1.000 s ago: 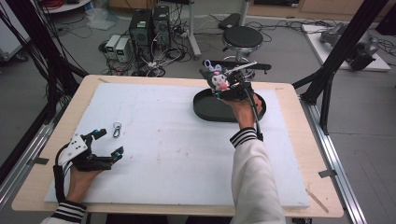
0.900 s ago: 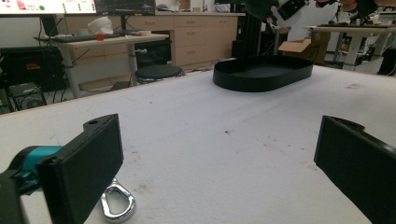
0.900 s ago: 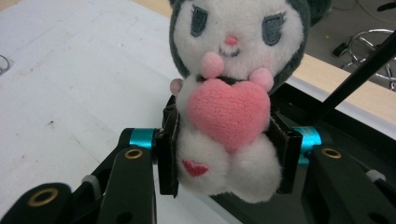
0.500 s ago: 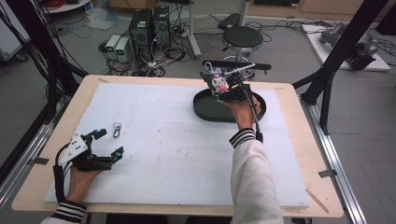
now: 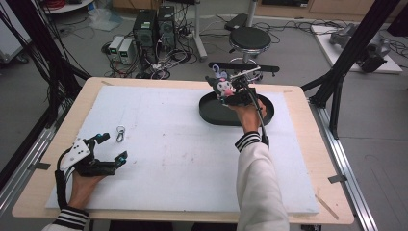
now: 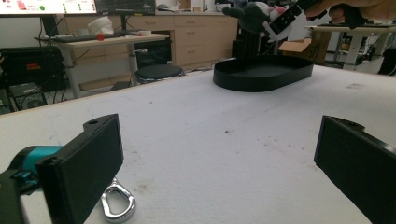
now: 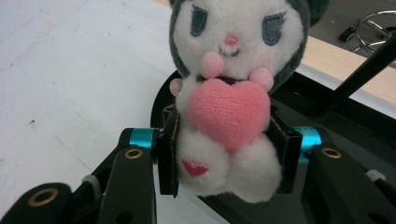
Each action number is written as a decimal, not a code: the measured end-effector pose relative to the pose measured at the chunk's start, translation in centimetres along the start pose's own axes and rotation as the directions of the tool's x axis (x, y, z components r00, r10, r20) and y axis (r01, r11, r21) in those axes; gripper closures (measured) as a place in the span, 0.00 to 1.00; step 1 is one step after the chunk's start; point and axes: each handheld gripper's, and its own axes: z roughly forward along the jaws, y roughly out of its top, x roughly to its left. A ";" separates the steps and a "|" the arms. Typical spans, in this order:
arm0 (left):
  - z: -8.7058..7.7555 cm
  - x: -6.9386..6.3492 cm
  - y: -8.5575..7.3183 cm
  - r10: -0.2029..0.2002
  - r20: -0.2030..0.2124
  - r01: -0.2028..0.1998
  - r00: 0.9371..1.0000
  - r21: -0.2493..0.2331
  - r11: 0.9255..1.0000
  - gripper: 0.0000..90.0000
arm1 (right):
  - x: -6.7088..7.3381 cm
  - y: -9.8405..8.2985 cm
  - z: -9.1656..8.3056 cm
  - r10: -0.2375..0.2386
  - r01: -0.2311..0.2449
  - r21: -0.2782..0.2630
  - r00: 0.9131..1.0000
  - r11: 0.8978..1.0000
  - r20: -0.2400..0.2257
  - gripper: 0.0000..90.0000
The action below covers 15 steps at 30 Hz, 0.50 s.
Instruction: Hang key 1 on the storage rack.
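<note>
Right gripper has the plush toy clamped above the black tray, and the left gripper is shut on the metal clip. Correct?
Not quite. The left gripper is open and holds nothing: the left gripper view shows its jaws wide apart, with the metal clip lying on the white mat beside one jaw. The right gripper does clamp the plush toy above the black tray.

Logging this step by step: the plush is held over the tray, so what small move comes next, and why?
Probably lower the right tongs a little and open. They are shut on the plush, which hangs above the black tray's near end, not yet resting in it.
</note>
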 end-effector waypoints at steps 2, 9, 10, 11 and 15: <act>0.0 0.0 0.0 0.001 0.000 -0.001 1.000 0.000 1.000 0.02 | 0.0 0.0 0.2 0.002 -0.002 0.001 1.000 1.000 -0.001 0.61; 0.0 0.0 0.0 0.001 -0.001 -0.001 1.000 -0.001 1.000 0.02 | -0.1 0.0 1.1 0.005 -0.005 0.003 1.000 1.000 -0.004 0.61; 0.0 0.0 0.0 0.001 0.000 -0.001 1.000 0.000 1.000 0.02 | -0.2 0.0 1.2 0.005 -0.005 0.004 1.000 1.000 -0.004 0.61; 0.0 0.0 0.0 0.001 -0.001 -0.001 1.000 -0.001 1.000 0.02 | -0.2 0.0 1.3 0.004 -0.004 0.005 1.000 1.000 -0.004 0.61; 0.0 0.0 0.0 0.001 -0.001 -0.001 1.000 -0.001 1.000 0.02 | -0.2 0.0 1.7 0.006 -0.006 0.006 1.000 1.000 -0.007 0.61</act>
